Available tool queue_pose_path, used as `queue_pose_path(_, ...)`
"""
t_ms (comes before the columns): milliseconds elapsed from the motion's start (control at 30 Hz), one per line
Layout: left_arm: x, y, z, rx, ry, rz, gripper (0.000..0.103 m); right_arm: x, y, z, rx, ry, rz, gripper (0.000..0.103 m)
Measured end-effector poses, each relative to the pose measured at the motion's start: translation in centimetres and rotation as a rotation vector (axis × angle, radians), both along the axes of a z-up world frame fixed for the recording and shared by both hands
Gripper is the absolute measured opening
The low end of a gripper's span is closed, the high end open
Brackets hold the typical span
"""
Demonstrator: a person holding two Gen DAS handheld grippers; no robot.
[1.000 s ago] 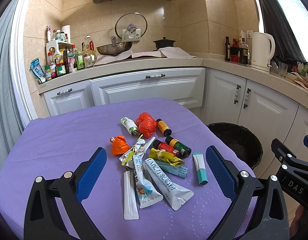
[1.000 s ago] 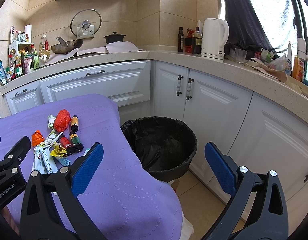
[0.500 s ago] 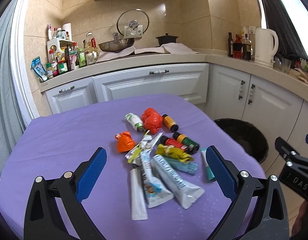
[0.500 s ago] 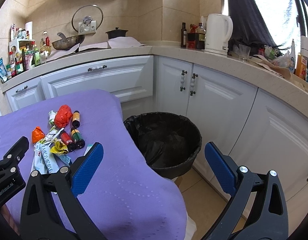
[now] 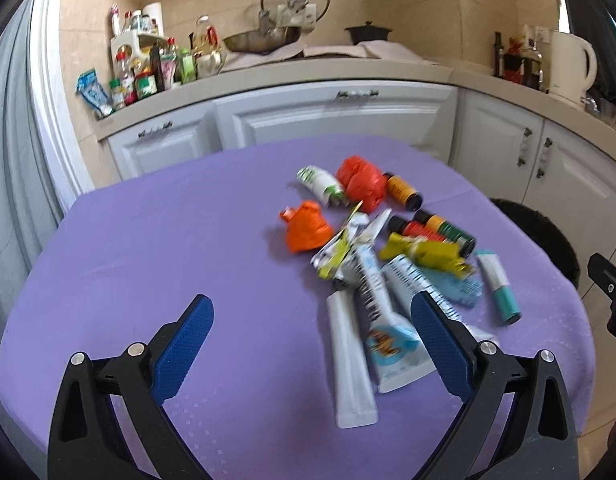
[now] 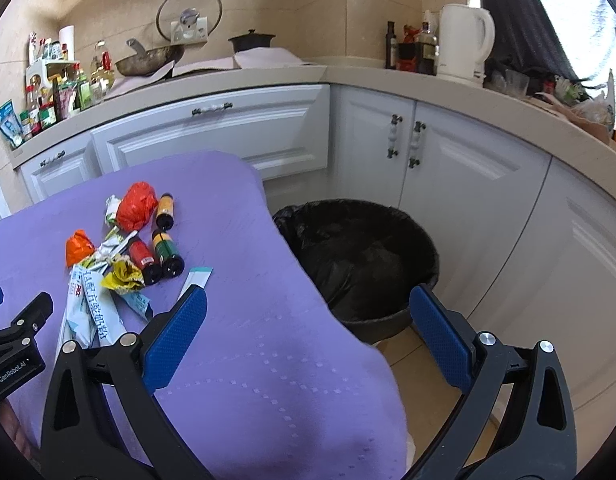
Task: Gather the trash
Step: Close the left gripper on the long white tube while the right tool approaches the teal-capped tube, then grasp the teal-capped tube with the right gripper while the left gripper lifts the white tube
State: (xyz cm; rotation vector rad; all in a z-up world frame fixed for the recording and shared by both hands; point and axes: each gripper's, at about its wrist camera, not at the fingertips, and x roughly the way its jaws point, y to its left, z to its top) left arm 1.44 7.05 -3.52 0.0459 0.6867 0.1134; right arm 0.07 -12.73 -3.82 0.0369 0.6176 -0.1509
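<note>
A pile of trash lies on the purple table [image 5: 148, 248]: an orange crumpled bag [image 5: 306, 229], a red crumpled bag [image 5: 362, 184], small bottles [image 5: 402, 190], a yellow wrapper [image 5: 424, 254], white tubes [image 5: 350, 360] and a teal-capped tube [image 5: 500, 286]. My left gripper [image 5: 308, 324] is open and empty, above the table just left of the tubes. My right gripper [image 6: 308, 316] is open and empty, over the table's right edge. The pile [image 6: 124, 248] lies to its left. A black-lined trash bin [image 6: 360, 264] stands on the floor to the right of the table.
White cabinets [image 6: 408, 140] and a counter run behind the table and along the right. On the counter stand a kettle [image 6: 464, 48], a wok [image 6: 148, 62], a pot and several condiment bottles [image 5: 144, 68]. Tan floor [image 6: 420, 364] shows between table and cabinets.
My left gripper has swung left and lower toward the table, so the pile now sits right of its centre. My right gripper has shifted slightly, with the table and pile larger in its view.
</note>
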Motion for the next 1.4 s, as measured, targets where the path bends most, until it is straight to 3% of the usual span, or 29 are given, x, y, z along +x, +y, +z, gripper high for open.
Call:
queue_pose_path(367,0.4,0.1,-0.7,0.021,0.03,-0.005,0.094,1.4,0.5,-1.2,0.021,0.03,0.017,0.099)
queue_pose_path(433,0.1,0.3,-0.7,0.028,0.028,-0.002,0.091,1.6,0.6,-1.3,0.025,0.035,0.023,0.099)
queue_pose_path(500,-0.1,0.4,-1.0,0.027,0.044,-0.009,0.07,1.7,0.9,-1.4,0.022,0.041,0.033,0.099)
queue_pose_path(700,-1.1,0.7,-1.7,0.003,0.075,-0.03,0.07,1.0,2.0,-1.1,0.009,0.033,0.06,0.097)
queue_pose_path(833,-1.7,-0.1,-1.9,0.009,0.074,-0.07,0.07,0.4,2.3,-1.1,0.007,0.036,0.065,0.086)
queue_pose_path(1000,-1.5,-0.7,-2.8,0.007,0.108,-0.102,0.069,-0.2,2.1,-1.2,0.01,0.042,0.05,0.085)
queue_pose_path(1167,-0.9,-0.5,-4.2,-0.048,0.17,-0.13,0.044,-0.6,2.1,-1.3,0.013,0.037,0.045,0.085)
queue_pose_path(1267,-1.0,-0.5,-4.2,-0.039,0.151,-0.14,0.025,-0.5,2.4,-1.4,0.013,0.042,0.058,0.085)
queue_pose_path(1400,-1.1,0.2,-4.2,-0.061,0.144,-0.136,0.021,-0.2,3.4,-1.5,0.016,0.046,0.097,0.079)
